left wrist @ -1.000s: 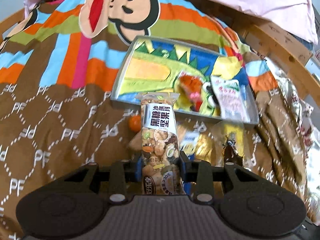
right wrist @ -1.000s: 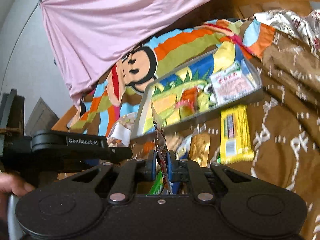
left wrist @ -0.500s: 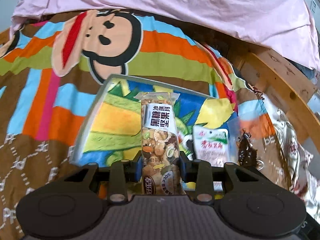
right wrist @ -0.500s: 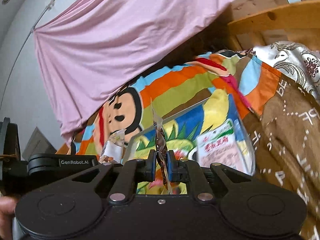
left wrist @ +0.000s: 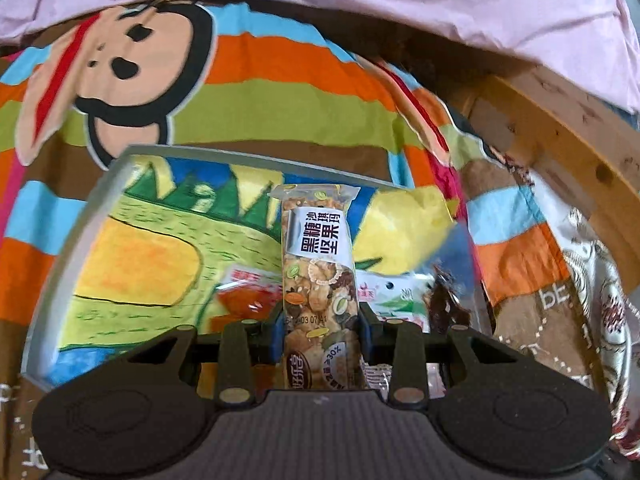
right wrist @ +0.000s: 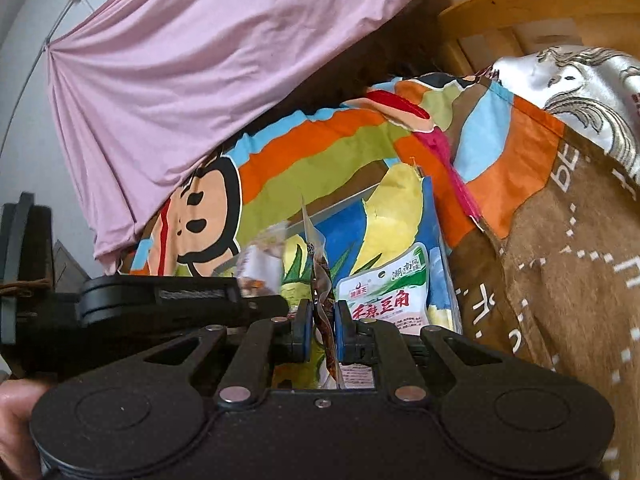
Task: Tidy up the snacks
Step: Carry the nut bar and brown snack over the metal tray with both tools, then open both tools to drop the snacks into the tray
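Left gripper (left wrist: 320, 330) fingers clamp a nut bar (left wrist: 318, 276) above the tray (left wrist: 72, 248). Right gripper (right wrist: 322, 330) fingers pinch a thin snack packet (right wrist: 320, 276) edge-on.

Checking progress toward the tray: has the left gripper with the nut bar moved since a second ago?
Yes. The left gripper, shut on the nut bar, has advanced over the tray: earlier the tray lay ahead of the bar; now its near rim sits beneath the fingers.

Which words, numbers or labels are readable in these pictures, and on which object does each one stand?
"黑糖沙琪玛 坚果" on the nut bar packet
"30%" low on that packet; its date print is only partly legible
"湖南风" on the green-and-white packet; its red characters are unclear
"PF" on the brown blanket
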Demonstrator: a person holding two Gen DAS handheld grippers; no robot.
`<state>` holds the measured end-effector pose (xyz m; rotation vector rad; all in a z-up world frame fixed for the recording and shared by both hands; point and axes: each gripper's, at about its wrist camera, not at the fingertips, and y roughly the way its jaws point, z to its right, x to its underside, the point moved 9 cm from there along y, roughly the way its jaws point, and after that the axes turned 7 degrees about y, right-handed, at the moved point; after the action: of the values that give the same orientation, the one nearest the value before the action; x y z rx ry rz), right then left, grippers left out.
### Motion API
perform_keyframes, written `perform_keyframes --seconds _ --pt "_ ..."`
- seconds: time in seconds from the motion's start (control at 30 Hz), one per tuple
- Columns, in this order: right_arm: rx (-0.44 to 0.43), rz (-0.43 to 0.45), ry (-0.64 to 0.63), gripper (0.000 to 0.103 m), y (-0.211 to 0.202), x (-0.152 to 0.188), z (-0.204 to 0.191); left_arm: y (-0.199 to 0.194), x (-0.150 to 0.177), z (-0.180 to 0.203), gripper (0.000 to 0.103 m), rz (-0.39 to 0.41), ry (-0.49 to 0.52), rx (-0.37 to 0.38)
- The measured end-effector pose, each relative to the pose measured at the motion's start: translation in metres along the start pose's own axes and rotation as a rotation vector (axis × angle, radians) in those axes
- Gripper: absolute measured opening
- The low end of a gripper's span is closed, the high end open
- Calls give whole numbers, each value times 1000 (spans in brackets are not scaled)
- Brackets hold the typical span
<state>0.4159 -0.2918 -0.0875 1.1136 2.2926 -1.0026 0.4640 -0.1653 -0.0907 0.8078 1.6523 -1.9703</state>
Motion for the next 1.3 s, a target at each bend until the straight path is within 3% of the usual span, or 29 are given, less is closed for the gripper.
perform_keyframes --seconds 0.17,0.4,0.63,0.87,0.97,1.03,1.13,1.2,1.3 --pt "1 -10 -25 12 9 1 3 16 7 11 39 -11 53 -5" --pt "40 -24 -17 12 19 3 14 27 13 9 39 -36 48 -14" --pt "76 -56 -16 27 23 7 22 30 22 7 40 -79 62 -30" --pt "112 -17 -82 39 13 -3 18 18 17 4 56 -49 68 -32" --pt "128 18 -124 50 5 -10 12 7 11 0 64 -12 62 -43" --pt "131 47 -149 60 -3 -15 7 -2 7 -3 70 10 51 -43" --pt "133 88 -175 72 -16 -23 0 -20 4 -10 89 50 32 -66" --pt "125 110 -175 75 -24 -26 -4 -31 5 -15 98 65 21 -78" --pt "120 129 -175 81 -37 -27 -9 -47 10 -24 101 74 10 -99"
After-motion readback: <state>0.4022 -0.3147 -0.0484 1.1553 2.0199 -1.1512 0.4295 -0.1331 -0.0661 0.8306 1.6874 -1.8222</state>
